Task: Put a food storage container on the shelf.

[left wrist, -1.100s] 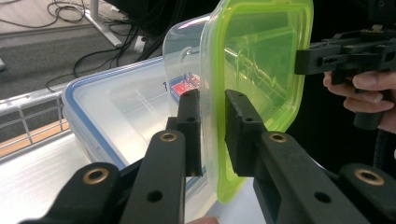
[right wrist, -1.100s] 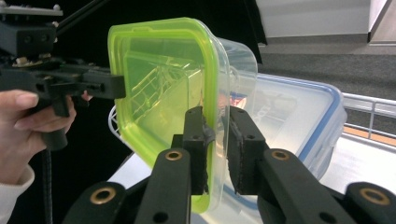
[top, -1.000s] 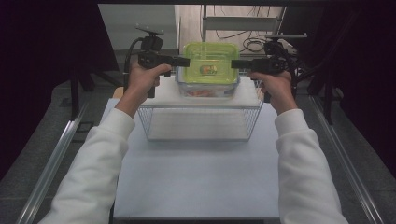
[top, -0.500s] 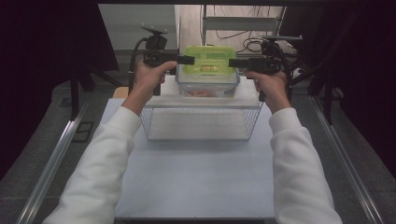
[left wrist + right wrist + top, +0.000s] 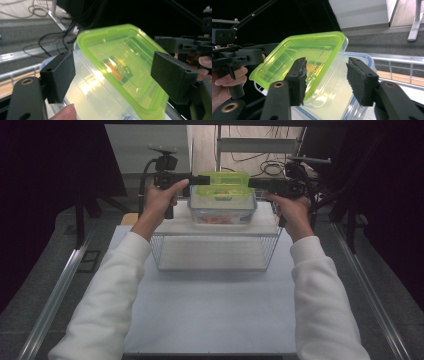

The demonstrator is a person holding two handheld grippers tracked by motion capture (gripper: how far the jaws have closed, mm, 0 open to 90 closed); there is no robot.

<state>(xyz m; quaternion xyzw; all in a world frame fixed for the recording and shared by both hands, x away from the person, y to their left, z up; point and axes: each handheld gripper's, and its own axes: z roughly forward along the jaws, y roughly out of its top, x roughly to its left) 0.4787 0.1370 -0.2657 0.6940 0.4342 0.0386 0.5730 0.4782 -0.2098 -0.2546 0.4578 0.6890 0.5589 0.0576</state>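
- Left gripper [image 5: 112, 75]: jaws just opening, released; green-lidded container [image 5: 120, 72] lies between the pads, untouched.
- Right gripper [image 5: 325, 80]: jaws just opening, released, straddling the container's near corner.
- Container: stacked in a clear box [image 5: 222, 212] on the wire rack [image 5: 215, 245], between both grippers.

A lidded box [image 5: 222, 187] sits in a larger container [image 5: 222, 212] on top of a wire rack [image 5: 215, 252], which stands at the far end of a table [image 5: 210, 320], with a gripper at each side.
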